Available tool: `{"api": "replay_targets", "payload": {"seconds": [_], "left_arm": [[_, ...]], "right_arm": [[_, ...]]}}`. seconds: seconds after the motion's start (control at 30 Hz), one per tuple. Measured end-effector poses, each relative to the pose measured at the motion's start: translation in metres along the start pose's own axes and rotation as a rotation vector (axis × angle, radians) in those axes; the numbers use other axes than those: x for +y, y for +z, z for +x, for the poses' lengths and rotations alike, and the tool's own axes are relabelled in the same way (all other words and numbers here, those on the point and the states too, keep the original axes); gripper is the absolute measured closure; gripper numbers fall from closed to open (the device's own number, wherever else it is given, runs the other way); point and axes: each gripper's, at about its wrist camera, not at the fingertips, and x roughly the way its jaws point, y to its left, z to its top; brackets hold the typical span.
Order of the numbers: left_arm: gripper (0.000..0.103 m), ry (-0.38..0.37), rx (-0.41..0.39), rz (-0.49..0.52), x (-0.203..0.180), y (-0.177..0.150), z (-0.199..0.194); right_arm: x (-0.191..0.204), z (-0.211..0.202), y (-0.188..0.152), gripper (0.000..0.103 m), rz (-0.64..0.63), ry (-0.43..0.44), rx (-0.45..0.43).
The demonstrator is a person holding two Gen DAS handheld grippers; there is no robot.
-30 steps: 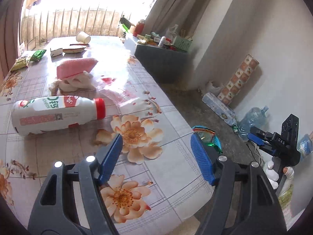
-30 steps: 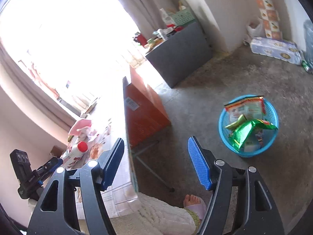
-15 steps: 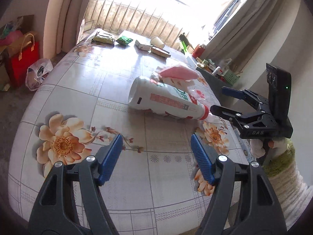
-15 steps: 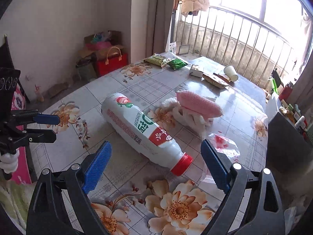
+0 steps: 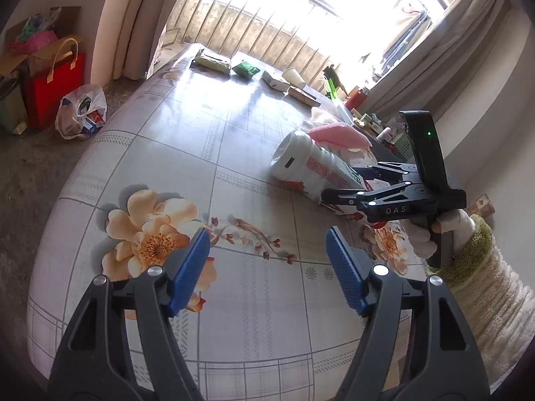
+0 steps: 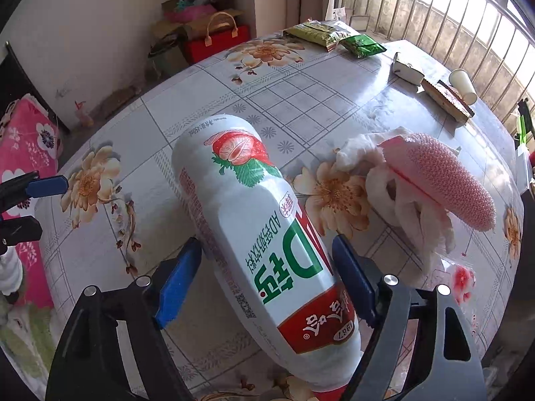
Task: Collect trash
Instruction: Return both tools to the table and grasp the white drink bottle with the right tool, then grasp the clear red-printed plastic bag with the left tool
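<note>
A big white milk bottle (image 6: 247, 220) with a strawberry label lies on its side on the flowered table (image 5: 200, 153). My right gripper (image 6: 265, 240) straddles its neck end from above. Its jaws are closing, with the blue pads just beside the bottle's sides and not seen to press. In the left wrist view the bottle (image 5: 301, 163) shows with the right gripper (image 5: 337, 183) over it, held by a gloved hand (image 5: 421, 240). My left gripper (image 5: 267, 244) hangs open over bare tablecloth near the table's front, with nothing between its fingers.
Just past the bottle lie a pink foam net (image 6: 441, 183) on crumpled white tissue (image 6: 401, 207) and a clear wrapper (image 6: 461, 277). Far across the table are snack packets (image 6: 317, 33), a small carton (image 6: 408, 70), a flat box (image 6: 446, 100) and a paper cup (image 6: 463, 85). Bags (image 5: 80, 107) sit on the floor.
The right gripper swung from over the floor basket to the table and came down around the bottle, its jaws narrowing. The left gripper swung left toward the table's near corner.
</note>
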Motion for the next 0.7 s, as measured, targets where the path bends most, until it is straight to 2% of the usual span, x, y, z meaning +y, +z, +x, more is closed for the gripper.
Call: {"api": "replay_targets", "payload": {"seconds": [0.13,0.33,0.47,0.6,0.7], "left_arm": [[0.035,-0.012,0.008,0.004,-0.005,0.001,0.005],[0.035,-0.040,0.027,0.029,-0.022,0.008,0.015],[0.035,-0.041,0.036,0.116,-0.050,0.021,0.030],[0.035,-0.067,0.065,0.223,-0.087,0.033,0.052],[0.035,-0.102,0.096,0.277,-0.116,0.037,0.069]], "right_arm": [[0.006,-0.013,-0.029,0.029,0.129,0.047,-0.004],[-0.002,-0.042,-0.105,0.029,0.417,0.042,-0.042],[-0.017,-0.068,-0.158,0.030,0.605,-0.028,-0.118],[-0.043,-0.089,-0.212,0.031,0.852,-0.032,-0.194],[-0.054,-0.099,-0.239,0.031,0.964,-0.046,-0.235]]}}
